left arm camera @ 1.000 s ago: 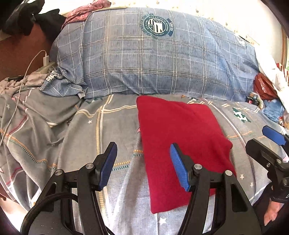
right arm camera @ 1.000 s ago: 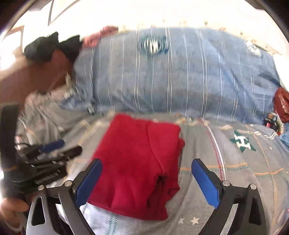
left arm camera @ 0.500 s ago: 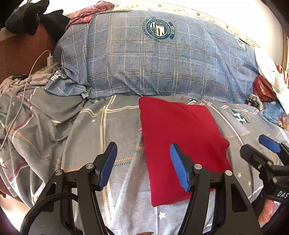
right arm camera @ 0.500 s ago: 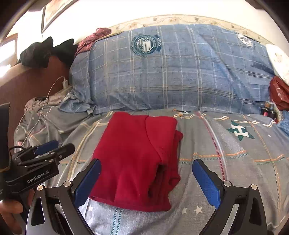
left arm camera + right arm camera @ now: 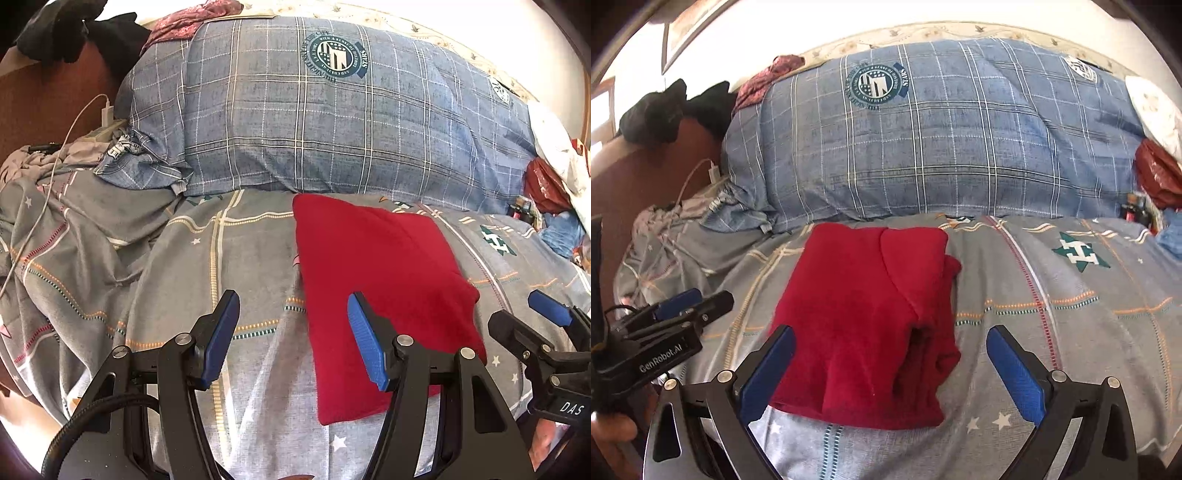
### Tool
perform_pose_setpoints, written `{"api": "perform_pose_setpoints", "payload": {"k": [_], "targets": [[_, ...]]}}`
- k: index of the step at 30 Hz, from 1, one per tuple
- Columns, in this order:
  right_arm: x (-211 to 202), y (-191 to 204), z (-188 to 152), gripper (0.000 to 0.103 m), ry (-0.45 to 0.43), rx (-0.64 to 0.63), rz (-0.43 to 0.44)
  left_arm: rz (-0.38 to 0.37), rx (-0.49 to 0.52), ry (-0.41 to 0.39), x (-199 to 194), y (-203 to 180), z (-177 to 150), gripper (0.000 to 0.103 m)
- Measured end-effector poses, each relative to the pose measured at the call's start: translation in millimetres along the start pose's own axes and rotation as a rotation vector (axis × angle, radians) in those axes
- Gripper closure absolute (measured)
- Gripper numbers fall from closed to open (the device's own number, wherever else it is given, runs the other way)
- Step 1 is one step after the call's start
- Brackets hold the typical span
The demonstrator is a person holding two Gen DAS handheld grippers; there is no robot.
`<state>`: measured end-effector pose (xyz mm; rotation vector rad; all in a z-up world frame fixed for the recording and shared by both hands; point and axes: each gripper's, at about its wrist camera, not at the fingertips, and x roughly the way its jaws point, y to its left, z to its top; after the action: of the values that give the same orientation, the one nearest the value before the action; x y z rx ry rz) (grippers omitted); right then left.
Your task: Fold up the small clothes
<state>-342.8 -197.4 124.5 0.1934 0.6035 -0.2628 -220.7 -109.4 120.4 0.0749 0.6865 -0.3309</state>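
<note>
A red garment (image 5: 373, 288) (image 5: 864, 317) lies folded into a thick rectangle on the grey patterned bedspread (image 5: 221, 266) (image 5: 1071, 317). My left gripper (image 5: 293, 332) hovers above the bedspread at the garment's left edge, jaws open and empty. The right gripper (image 5: 892, 363) is held over the garment's near end, jaws wide apart and holding nothing. Each gripper shows in the other's view: the right one (image 5: 524, 325) at the right edge, the left one (image 5: 690, 304) at the left edge.
A large blue plaid pillow (image 5: 332, 122) (image 5: 942, 136) lies across the back, just behind the garment. Rumpled grey bedding and a white charger cable (image 5: 51, 173) sit at left. Red and white bags (image 5: 546, 181) crowd the right edge. Dark clothes (image 5: 665, 110) rest on the brown headboard.
The right wrist view has gone from blurred to sharp and has rolled a little. In the left wrist view the scene has shifted slightly right. The garment lies unchanged and both grippers stay open.
</note>
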Motion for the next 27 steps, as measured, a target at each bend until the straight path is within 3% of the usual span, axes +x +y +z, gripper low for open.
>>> {"api": "perform_pose_setpoints", "payload": {"k": [11, 27], "targets": [[12, -10, 2, 0.001, 0.048, 0.022, -0.020, -0.005, 0.006, 0.017, 9, -3, -1, 0.042], [18, -7, 5, 0.001, 0.045, -0.006, -0.024, -0.003, 0.019, 0.028, 15, -9, -1, 0.042]]}}
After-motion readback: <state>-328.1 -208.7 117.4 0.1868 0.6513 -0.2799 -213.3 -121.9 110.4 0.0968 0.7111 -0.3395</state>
